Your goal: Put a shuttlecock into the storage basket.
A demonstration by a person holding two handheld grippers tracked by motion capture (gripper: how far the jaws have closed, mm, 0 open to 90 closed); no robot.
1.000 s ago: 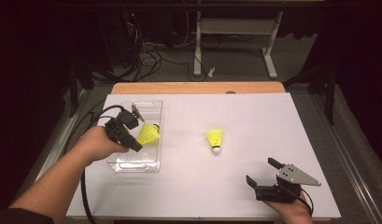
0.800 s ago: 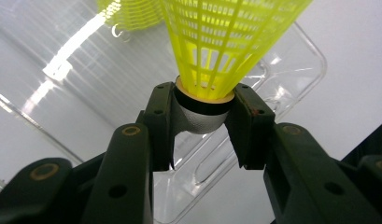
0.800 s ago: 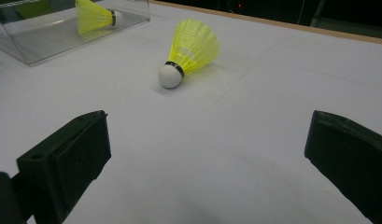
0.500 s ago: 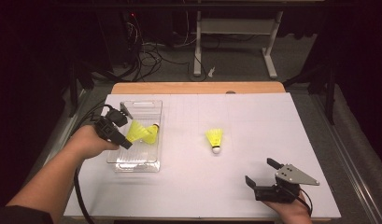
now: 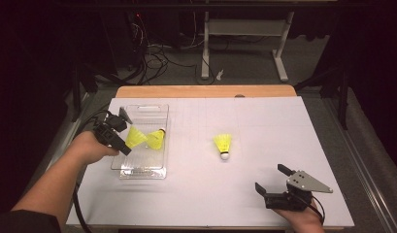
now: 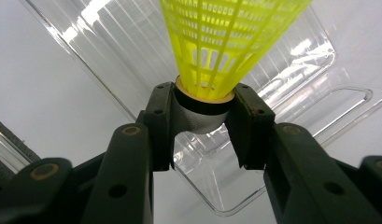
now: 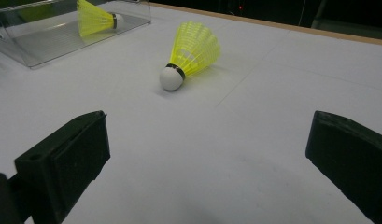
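Over the clear tray (image 5: 140, 167), left gripper (image 5: 122, 145) jaws clamping yellow shuttlecock (image 6: 228, 42), unlabelled

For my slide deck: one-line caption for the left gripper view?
Left gripper clamps a yellow shuttlecock by its cork base above a clear plastic tray.

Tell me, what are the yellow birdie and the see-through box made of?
The yellow shuttlecock in the left gripper looks like plastic: its skirt is a moulded net of thin ribs. Its rounded white nose, ringed by a dark band, seems matte, perhaps foam or cork. The clear tray looks like hard, glossy plastic: you can see the table through it, and lights glint on it.
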